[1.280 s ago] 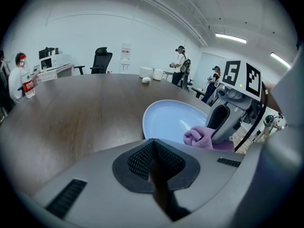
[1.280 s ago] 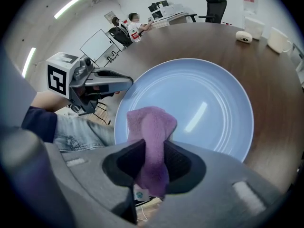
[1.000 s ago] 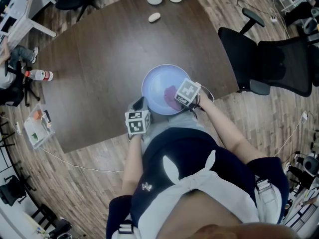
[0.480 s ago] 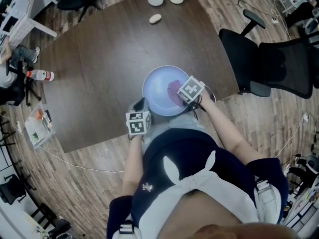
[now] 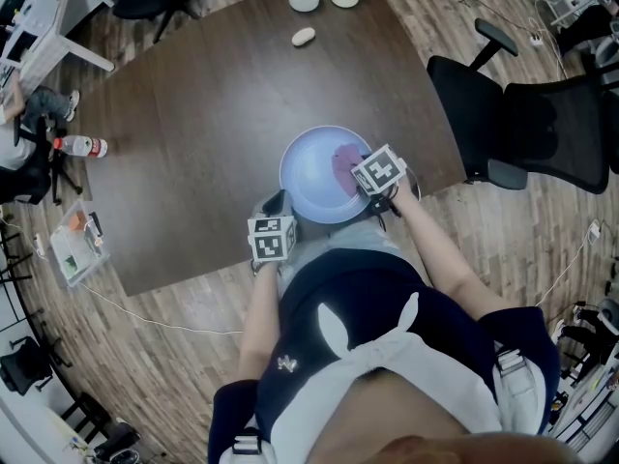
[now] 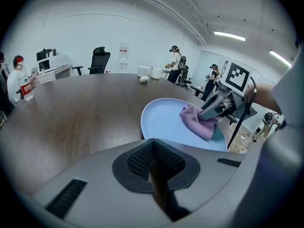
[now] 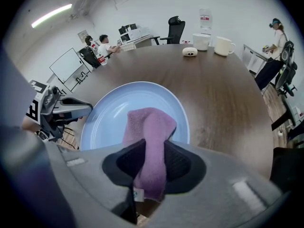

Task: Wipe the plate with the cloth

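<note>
Holds soft, limp cloth (image 7: 152, 122) clamped by bunched fold in right tool (image 7: 149, 161), draped on plate (image 5: 308, 174), centre frame on worktop (image 5: 193, 114). Shows left tool (image 6: 153, 148) closed, empty, at lower-left rim. Brace rigid, breakable plate there

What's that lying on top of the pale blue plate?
A purple cloth lies draped on the plate, pinched between the jaws of the right gripper. The patch of plate beneath the cloth is covered, so its state cannot be seen.
</note>
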Demonstrator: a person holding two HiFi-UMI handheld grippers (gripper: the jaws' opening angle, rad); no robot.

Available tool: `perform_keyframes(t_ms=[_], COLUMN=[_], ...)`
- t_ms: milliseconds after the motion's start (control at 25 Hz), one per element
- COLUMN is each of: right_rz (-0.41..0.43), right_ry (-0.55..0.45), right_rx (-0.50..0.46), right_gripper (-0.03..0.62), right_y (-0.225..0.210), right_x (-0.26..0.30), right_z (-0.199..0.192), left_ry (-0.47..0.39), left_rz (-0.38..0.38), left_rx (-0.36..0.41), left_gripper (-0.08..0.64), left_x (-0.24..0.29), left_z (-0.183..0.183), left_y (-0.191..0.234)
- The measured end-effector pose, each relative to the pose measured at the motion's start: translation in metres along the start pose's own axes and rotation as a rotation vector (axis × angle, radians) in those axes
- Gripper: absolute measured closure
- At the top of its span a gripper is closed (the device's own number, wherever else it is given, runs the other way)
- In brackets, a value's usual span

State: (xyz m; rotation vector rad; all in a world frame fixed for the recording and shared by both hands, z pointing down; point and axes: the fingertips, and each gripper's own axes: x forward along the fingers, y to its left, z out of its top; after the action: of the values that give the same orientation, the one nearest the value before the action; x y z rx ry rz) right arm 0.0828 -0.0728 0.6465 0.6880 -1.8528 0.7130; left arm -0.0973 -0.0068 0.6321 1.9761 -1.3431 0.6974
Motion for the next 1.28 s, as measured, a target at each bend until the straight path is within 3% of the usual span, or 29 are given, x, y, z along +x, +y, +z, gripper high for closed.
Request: perform_keyframes(t_ms=[360, 680, 1040, 1280], right_rz=[-0.011, -0.023, 0.063, 0.1], right_ry=[-0.04, -0.05, -0.103, -0.108], right_rx=[0.036, -0.006, 0.026, -0.037], right_gripper=[0.477, 0.477, 0.477, 0.477], right_y=[-0.007, 0.004, 0.029, 0.048], right_x=[0.003, 0.008, 0.014, 0.021], right_z=[0.003, 0.014, 0.026, 0.032], left_ry=[0.001, 0.002, -0.002, 0.001], left_rz=[0.004, 0.011, 0.002, -0.003], left_rx=[0.008, -0.005, -0.009, -0.011], left_gripper=[0.555, 0.555, 0.555, 0.555], left_x=[0.005, 0.002, 0.002, 0.003], left_z=[-0.001, 0.001, 0.0, 0.001], left_y=[0.0, 0.002, 0.0, 0.0])
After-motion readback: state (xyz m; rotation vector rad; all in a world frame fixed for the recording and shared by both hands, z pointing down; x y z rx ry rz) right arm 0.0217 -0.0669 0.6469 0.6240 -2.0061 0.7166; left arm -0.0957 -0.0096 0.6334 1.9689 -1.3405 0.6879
